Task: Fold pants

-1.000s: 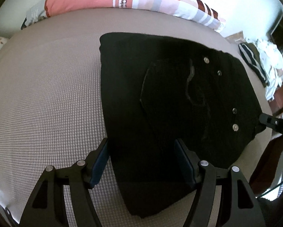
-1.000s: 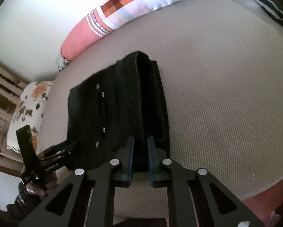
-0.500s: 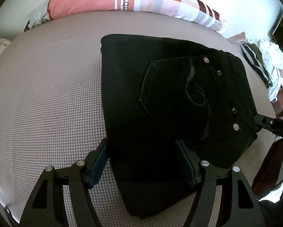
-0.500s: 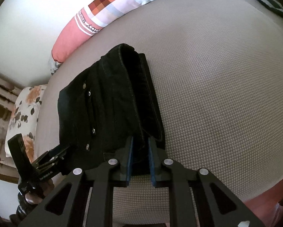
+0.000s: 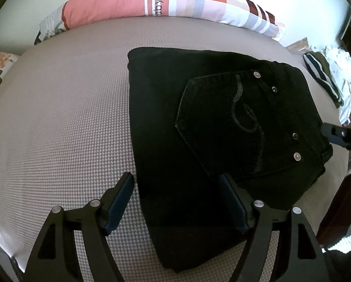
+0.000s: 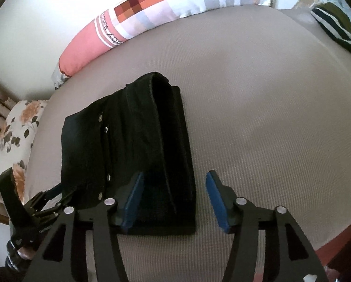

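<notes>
Black folded pants (image 5: 199,122) lie flat on the bed, back pocket and rivets facing up. My left gripper (image 5: 175,188) hovers over their near left edge; its jaws are opening, the cloth lies under them and the pads press on nothing. In the right wrist view the pants (image 6: 128,141) show a thick folded edge. My right gripper (image 6: 174,179) straddles that edge, jaws opening, with the blue pads (image 6: 134,192) clear of the cloth. The right gripper's tip (image 5: 340,136) shows at the pants' right side, and the left gripper (image 6: 46,197) at the lower left.
The bed (image 5: 58,117) has a grey-beige textured cover. A long pink and checked pillow (image 5: 166,2) lies along the far wall. A floral pillow (image 6: 15,136) sits at the left end. Striped and white clothes (image 5: 323,82) are piled at the right.
The right gripper's jaws went from shut on the pants' folded edge to wide apart, letting it go. The pants settled flat. The left jaws spread slightly.
</notes>
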